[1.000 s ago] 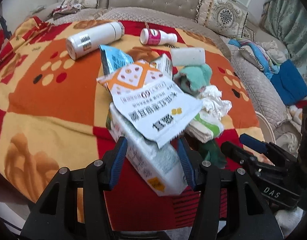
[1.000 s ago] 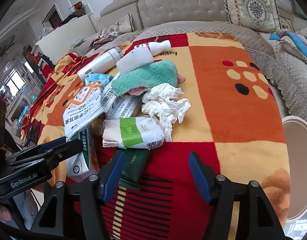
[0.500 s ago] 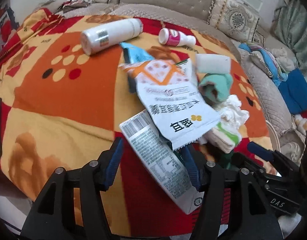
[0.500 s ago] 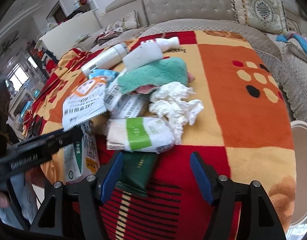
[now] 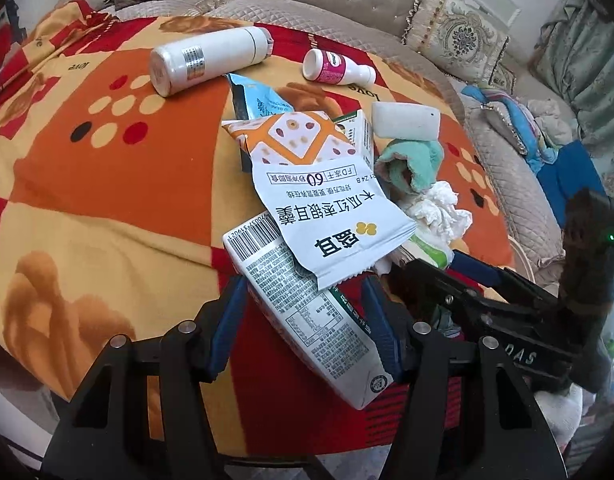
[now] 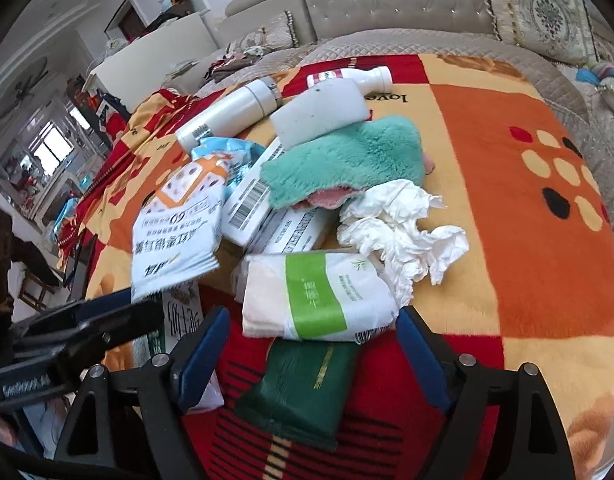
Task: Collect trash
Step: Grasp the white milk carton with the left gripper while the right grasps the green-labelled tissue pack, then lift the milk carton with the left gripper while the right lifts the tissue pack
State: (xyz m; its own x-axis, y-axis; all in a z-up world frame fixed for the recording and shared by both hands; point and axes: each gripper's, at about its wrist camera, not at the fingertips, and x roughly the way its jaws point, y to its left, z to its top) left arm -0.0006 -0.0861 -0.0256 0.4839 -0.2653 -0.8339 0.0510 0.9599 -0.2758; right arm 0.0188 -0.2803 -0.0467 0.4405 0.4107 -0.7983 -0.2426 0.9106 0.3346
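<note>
Jaws of both grippers have just been opening. Left gripper (image 5: 303, 312) now straddles the milk carton (image 5: 307, 312), pads apart from it, released. Right gripper (image 6: 311, 340) stands wide over the green packet (image 6: 303, 388), nearer than before; tissue pack (image 6: 323, 296) lies just beyond on the blanket (image 6: 507, 220).

snack bag (image 5: 331, 216): "60", "FD" | blanket (image 6: 507, 208): "love" | right gripper (image 5: 447, 268): "DAS"

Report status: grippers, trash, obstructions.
Left gripper open astride milk carton. Right gripper open, jaws just widened, over dark green pouch. White snack bag overlaps carton.
</note>
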